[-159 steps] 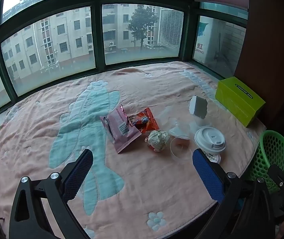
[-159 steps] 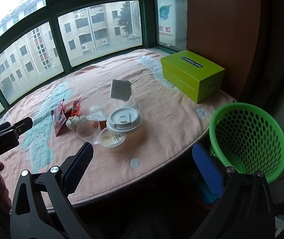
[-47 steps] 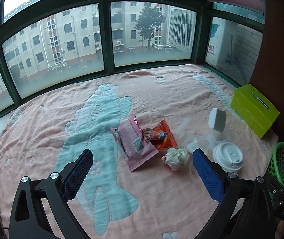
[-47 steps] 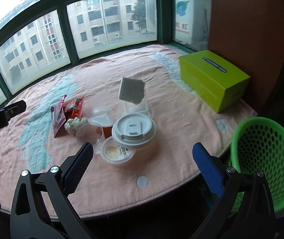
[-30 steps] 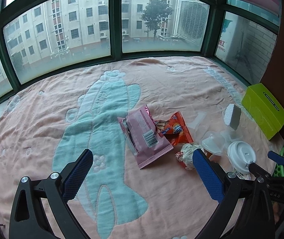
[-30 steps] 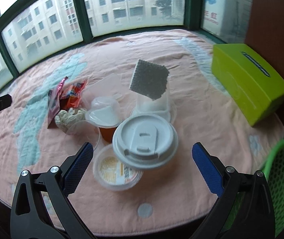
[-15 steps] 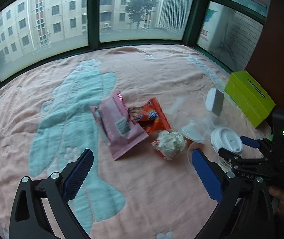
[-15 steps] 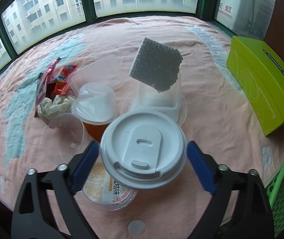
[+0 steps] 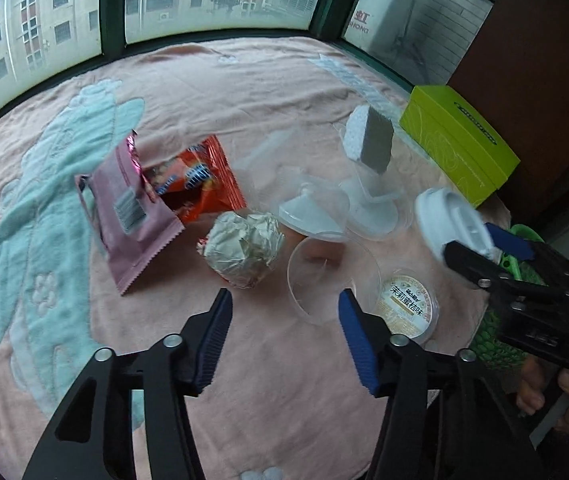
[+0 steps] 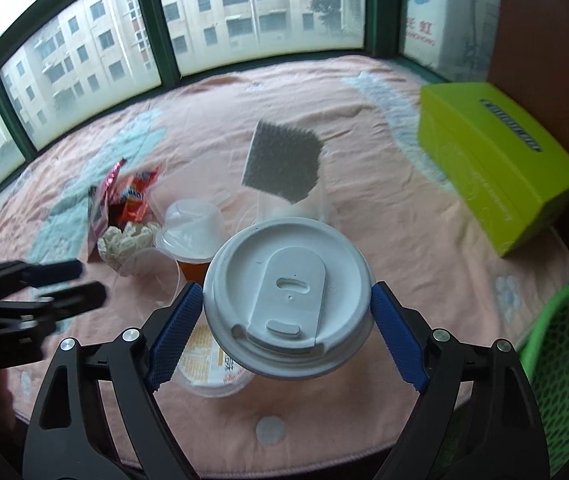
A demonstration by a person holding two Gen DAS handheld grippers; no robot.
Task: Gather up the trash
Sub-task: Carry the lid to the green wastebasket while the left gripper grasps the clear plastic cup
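Note:
My right gripper (image 10: 284, 324) is shut on a white-lidded paper cup (image 10: 286, 304) and holds it tilted, above the pink blanket; it also shows in the left wrist view (image 9: 452, 220). My left gripper (image 9: 284, 336) is open and empty, low over a clear plastic cup (image 9: 324, 276) lying on its side. A crumpled paper ball (image 9: 244, 248), a pink wrapper (image 9: 128, 208), an orange snack bag (image 9: 196, 180), a domed-lid jelly cup (image 9: 312, 212) and a sealed pudding tub (image 9: 408, 300) lie around it.
A green mesh basket (image 10: 564, 356) stands off the blanket's right edge. A lime-green box (image 10: 496, 164) sits at the right. A clear container with a grey-white sponge (image 10: 280, 164) stands behind the cup. Windows close off the far side.
My right gripper closed on the white-lidded cup and lifted it, tilted. My left gripper moved down and forward towards the clear plastic cup, with its jaws narrower.

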